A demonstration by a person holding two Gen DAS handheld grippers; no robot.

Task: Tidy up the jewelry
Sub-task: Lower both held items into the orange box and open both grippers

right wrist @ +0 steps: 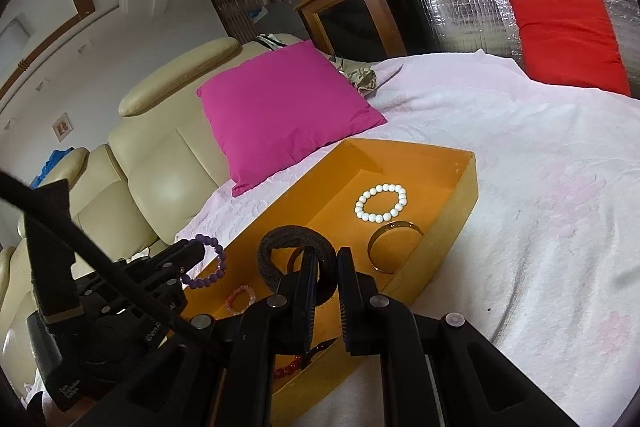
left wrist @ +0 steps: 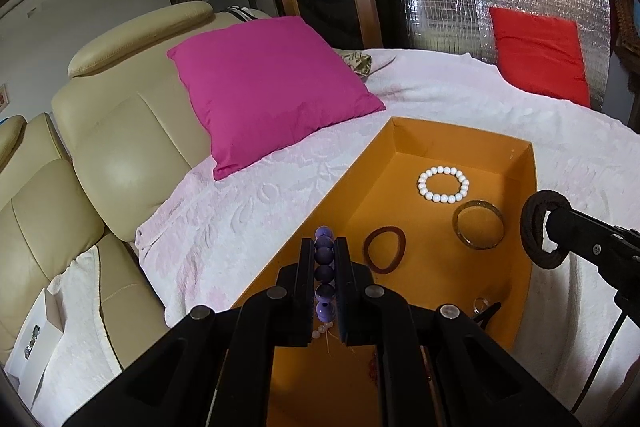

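An orange tray [left wrist: 524, 195] [right wrist: 468, 187] lies on a white bedspread. In it lie a white bead bracelet [left wrist: 443, 184] [right wrist: 381, 203], a gold bangle [left wrist: 478, 224] [right wrist: 394, 245], a reddish-brown ring band [left wrist: 385, 249], a pink bracelet [right wrist: 239, 299] and red beads [right wrist: 288, 367]. My left gripper [left wrist: 324, 247] [right wrist: 200, 247] is shut on a purple bead bracelet [left wrist: 324, 275] [right wrist: 208, 263] above the tray's left edge. My right gripper [right wrist: 324, 259] [left wrist: 540, 223] is shut on a dark brown woven band [right wrist: 296, 247] [left wrist: 544, 231] above the tray.
A magenta cushion [left wrist: 272, 87] [right wrist: 284, 111] lies behind the tray. A red cushion [left wrist: 540, 55] [right wrist: 568, 39] leans on a silver foil panel at the back right. Cream leather seats [left wrist: 112, 155] stand to the left. A small ring and dark clip [left wrist: 484, 307] lie in the tray's near corner.
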